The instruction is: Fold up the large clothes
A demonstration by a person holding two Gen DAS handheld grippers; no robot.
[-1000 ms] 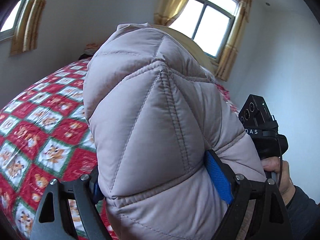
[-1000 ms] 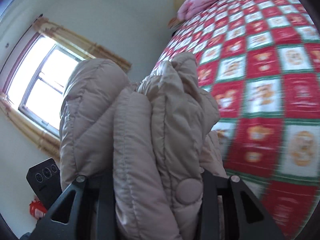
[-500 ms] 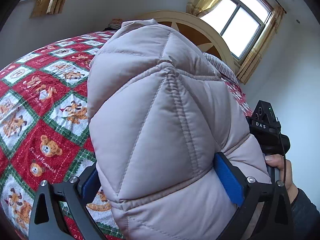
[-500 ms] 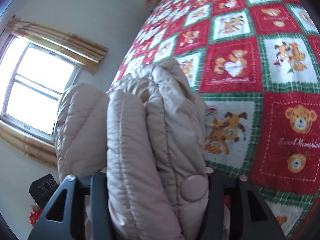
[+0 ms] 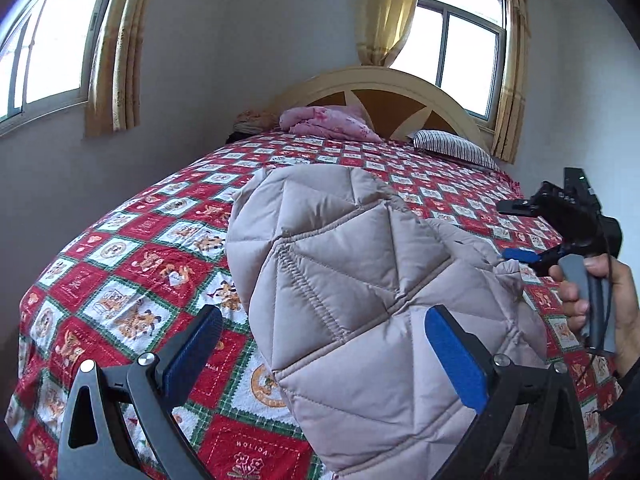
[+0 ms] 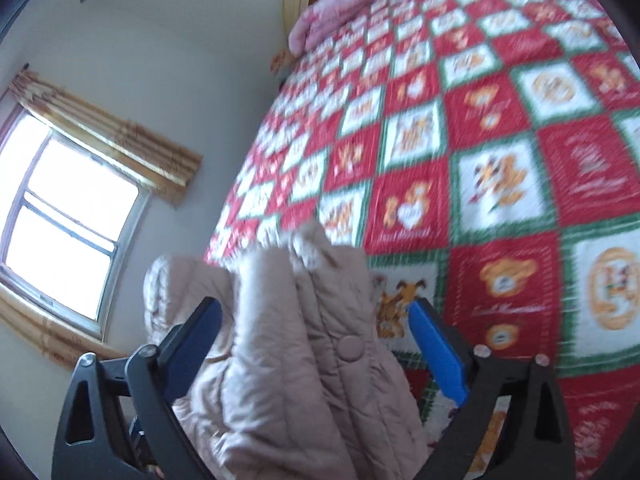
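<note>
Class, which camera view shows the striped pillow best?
The left wrist view: the striped pillow lies sharp and unobstructed by the headboard. The right wrist view is blurred and shows no striped pillow.

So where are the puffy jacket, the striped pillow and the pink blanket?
Jacket [image 5: 360, 288]: left wrist view, on its quilted middle panel.
Pillow [image 5: 452, 146]: left wrist view, on its striped top.
Blanket [image 5: 324, 122]: left wrist view, on the bundle's middle.

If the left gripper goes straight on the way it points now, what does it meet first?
Most likely the quilted jacket. It sits between the open pads of the left gripper, bulging ahead of them, clear of the left pad, seemingly against the right. Beyond lies the patterned bedspread; depth is uncertain.
</note>
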